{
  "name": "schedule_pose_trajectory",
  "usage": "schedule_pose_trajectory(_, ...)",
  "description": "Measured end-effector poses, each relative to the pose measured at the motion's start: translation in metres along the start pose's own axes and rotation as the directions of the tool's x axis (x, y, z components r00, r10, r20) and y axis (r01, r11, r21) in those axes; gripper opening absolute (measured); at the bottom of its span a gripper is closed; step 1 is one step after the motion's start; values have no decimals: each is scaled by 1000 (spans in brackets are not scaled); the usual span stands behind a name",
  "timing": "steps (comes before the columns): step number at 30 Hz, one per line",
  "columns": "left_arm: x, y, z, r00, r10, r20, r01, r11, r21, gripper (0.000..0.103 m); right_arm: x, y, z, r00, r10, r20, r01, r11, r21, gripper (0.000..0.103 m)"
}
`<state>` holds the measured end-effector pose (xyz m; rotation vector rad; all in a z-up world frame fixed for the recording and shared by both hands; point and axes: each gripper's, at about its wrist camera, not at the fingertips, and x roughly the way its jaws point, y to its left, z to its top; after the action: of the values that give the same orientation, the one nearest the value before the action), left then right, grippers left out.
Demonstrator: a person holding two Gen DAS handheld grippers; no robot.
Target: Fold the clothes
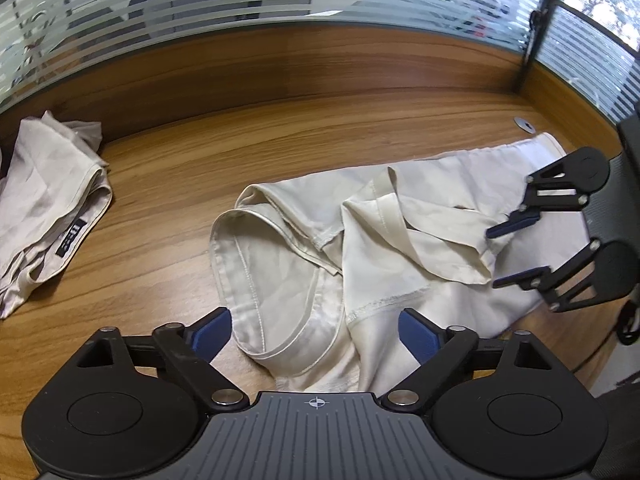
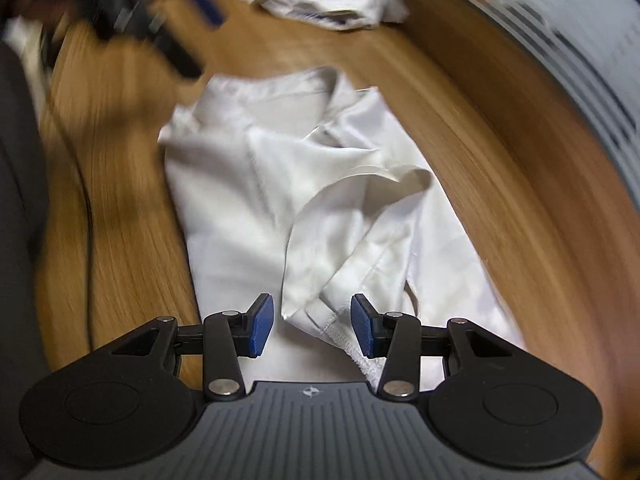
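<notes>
Garment (image 1: 400,264) on the worktop (image 1: 180,184) is what you are working: a cream top, rumpled, lying stretched out with its long axis running from your left gripper (image 1: 314,334) across to your right gripper (image 2: 312,326). Your left jaws are spread wide and grip nothing; the neckline end sits directly below and between them, cloth bunched there with a folded-over edge. Your right jaws stand half apart, and a stitched hem corner lies between the blue pads without either pad clearly pressing it, so nothing is held. The right wrist view is smeared, so fine contact there is hard to read. Each hand is at its own end; the hem corner looks like the nearer pickup. A second garment (image 1: 52,208) lies well apart, by the partition (image 1: 240,12).
</notes>
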<state>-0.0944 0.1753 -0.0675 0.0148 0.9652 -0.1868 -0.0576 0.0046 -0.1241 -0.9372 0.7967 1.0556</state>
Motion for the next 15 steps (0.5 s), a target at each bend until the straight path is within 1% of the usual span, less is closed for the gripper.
schedule_pose_trajectory(4,-3,-4,0,1000,-3,8,3,1000,21,97,8,12,-1,999,-47,-19,44,988,-145,48)
schedule_pose_trajectory(6,-4,-5,0,1000,-3,11,3,1000,27,98,11,14,-2,997,-72,-25,66,979,-194,44)
schedule_pose_trajectory(7,-4,-6,0,1000,-3,13,3,1000,30,98,12,14,-3,996,-84,-28,76,973,-219,30)
schedule_pose_trajectory(8,-5,-6,0,1000,-5,12,4,1000,27,98,13,15,-4,995,-96,-30,86,966,-243,11)
schedule_pose_trajectory(9,-5,-7,-1,1000,-5,12,5,1000,25,98,12,14,-4,994,-101,-28,92,966,-243,5)
schedule_pose_trajectory(10,-6,-7,-1,1000,-3,13,3,1000,24,98,10,11,-3,995,-101,-23,94,970,-222,3)
schedule_pose_trajectory(11,-5,-8,-1,1000,-1,13,1,1000,23,98,7,5,-2,995,-103,-12,98,977,-189,2)
schedule_pose_trajectory(13,-5,-8,-1,1000,3,13,-3,1000,21,98,-1,-9,-1,994,-110,17,111,989,-99,2)
schedule_pose_trajectory(15,-5,-8,0,1000,5,10,-6,1000,17,98,-7,-27,-1,992,-118,43,117,993,16,2)
